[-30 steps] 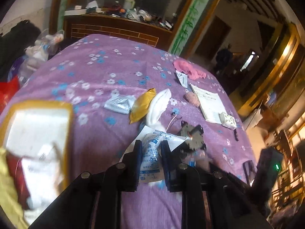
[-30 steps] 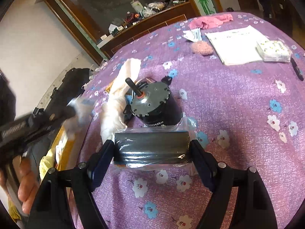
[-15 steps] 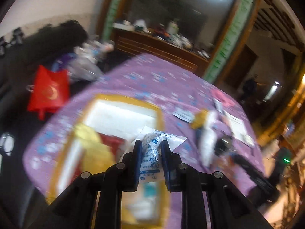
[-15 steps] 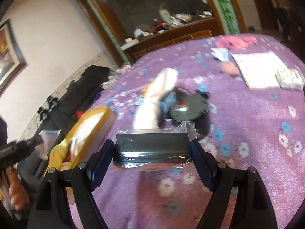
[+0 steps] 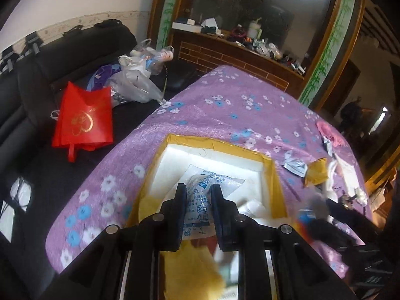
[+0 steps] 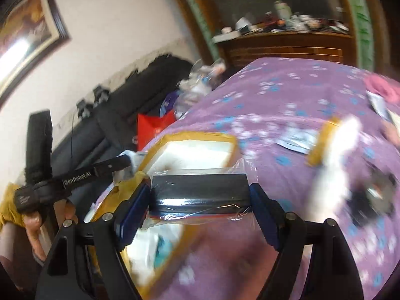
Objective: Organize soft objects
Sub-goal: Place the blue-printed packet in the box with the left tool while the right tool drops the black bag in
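Observation:
My left gripper (image 5: 198, 193) is shut on a white plastic packet with blue print (image 5: 197, 200) and holds it over the white foam box with yellow tape (image 5: 212, 148), near its front half. My right gripper (image 6: 200, 195) is shut on a black soft block in clear plastic wrap (image 6: 200, 190) and holds it over the right rim of the same box (image 6: 192, 137). The left gripper (image 6: 122, 163) shows in the right wrist view at the box's left edge. The box holds yellow and white soft items.
The table has a purple flowered cloth (image 5: 237, 110). A silver pouch (image 5: 295, 166), a yellow pouch (image 5: 316, 172) and a pink cloth (image 5: 330, 132) lie to the right. A red bag (image 5: 83, 120) and plastic bags (image 5: 135, 80) sit on the black sofa at left.
Both grippers have swung left from the table's middle to the foam box, each keeping its hold. The left packet now hangs over the box; the black block has left the motor.

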The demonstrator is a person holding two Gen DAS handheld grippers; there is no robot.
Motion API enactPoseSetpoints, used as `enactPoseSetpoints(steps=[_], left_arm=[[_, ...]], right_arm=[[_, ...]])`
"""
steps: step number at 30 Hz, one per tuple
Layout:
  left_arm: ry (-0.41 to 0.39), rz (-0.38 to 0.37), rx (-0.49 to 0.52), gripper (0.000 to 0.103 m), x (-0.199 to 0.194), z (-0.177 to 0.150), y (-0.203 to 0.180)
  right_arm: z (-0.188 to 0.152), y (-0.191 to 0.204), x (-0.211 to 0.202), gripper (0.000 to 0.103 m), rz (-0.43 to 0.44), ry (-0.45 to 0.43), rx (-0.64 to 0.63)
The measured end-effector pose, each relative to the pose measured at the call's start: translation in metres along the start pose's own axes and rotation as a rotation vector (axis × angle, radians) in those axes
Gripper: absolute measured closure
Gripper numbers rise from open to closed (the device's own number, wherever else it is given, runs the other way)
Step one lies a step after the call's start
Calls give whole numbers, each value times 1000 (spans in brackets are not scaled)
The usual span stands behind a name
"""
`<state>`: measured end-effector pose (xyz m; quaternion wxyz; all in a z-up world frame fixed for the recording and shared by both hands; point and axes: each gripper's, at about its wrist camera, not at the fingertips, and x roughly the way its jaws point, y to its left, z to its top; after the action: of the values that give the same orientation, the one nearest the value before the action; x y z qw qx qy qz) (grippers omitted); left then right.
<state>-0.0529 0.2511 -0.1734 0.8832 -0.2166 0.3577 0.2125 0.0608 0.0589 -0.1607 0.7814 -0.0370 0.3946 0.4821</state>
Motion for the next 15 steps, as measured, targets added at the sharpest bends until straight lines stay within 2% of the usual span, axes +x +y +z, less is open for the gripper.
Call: enactPoseSetpoints(steps=[3,9,11,13,15], left_arm=[[11,26,32,83,18,6,3],[97,-78,-4,80,48,15,22],[118,-134,-23,58,51,14,32],[129,-176,-73,41,51,15,44],[136,-274,-147,34,47,18,57]], right_arm=[[14,17,41,23,-45,56,-41],[27,14,91,23,-126,117,-62],[24,16,102,22,-148,134,-79],[24,19,108,22,-155,142,-92],[26,20,105,22,-152,128,-85]])
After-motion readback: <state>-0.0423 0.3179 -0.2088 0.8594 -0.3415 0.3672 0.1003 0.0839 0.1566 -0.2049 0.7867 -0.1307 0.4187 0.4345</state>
